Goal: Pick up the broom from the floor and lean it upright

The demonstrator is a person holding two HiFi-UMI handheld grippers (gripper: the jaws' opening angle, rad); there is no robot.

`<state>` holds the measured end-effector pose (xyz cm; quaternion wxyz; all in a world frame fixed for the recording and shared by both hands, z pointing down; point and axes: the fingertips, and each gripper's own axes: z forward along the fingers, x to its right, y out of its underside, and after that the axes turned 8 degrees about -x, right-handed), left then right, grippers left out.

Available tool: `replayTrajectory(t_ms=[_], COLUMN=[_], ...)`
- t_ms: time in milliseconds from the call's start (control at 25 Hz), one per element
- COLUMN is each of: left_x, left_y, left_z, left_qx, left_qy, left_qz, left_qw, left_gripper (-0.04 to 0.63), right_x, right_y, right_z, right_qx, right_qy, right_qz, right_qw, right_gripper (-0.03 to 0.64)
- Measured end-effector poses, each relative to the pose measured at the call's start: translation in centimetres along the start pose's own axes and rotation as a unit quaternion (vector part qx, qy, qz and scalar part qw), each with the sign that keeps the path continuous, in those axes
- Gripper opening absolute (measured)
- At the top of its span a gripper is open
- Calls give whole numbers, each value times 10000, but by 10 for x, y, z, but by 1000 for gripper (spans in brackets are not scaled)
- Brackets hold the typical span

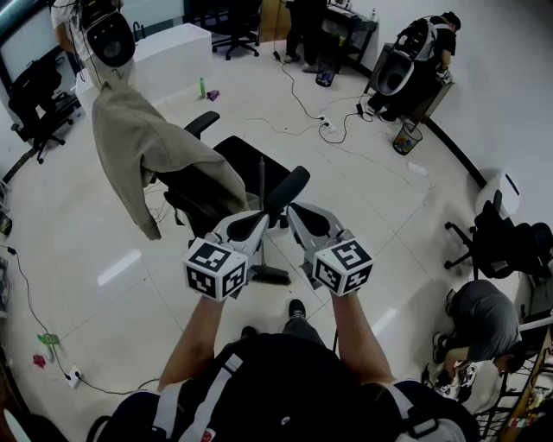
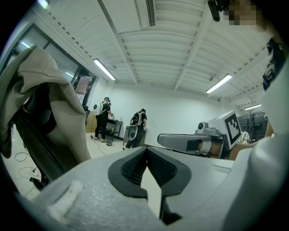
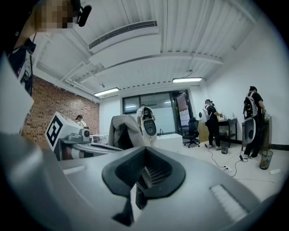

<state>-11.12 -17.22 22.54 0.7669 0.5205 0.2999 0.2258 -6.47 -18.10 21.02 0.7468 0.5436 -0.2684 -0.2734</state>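
The floor (image 1: 130,345) is pale, glossy tile, crossed by loose cables (image 1: 302,104) that run to a power strip (image 1: 328,124) well beyond the jaws. Straight ahead of both pairs of jaws stands a black office chair (image 1: 251,164) with a beige jacket (image 1: 138,138) draped over its back. Farther off, left of the left jaws, is a white counter (image 1: 173,47) with a green bottle (image 1: 202,87) on the floor beside it. Far beyond the right jaws sits a wire bin (image 1: 406,138). People stand at a black desk (image 1: 350,26) along the far wall.

The ceiling (image 2: 180,45) is white and ribbed, with strip lights (image 2: 104,69) and a long air vent (image 3: 122,34). A brick wall (image 3: 49,103) lies to the left of the right jaws.

The only clear print is the black-and-white square pattern on each marker cube (image 1: 216,269). A poster (image 3: 184,116) on the glass partition is too small to read.

The broom (image 1: 263,216) stands upright between the two pairs of jaws. Its head rests on the floor just behind their tips and its pole rises against the chair.

The left gripper (image 2: 146,151) has its jaws pressed together with nothing between them. The right gripper (image 3: 144,151) likewise shows its jaws meeting at the tip, gripping nothing.
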Motion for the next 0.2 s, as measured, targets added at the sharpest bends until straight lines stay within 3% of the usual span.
replayTrajectory(t_ms=[200], left_x=[3], left_y=[0], left_z=[-1], left_qx=[24], left_qy=[22], left_qz=[5], left_qw=[10000], left_gripper=[2], right_x=[0], right_y=[0], right_z=[-1], right_qx=[25], right_qy=[13], right_qz=[1], right_qw=[10000], right_gripper=[2])
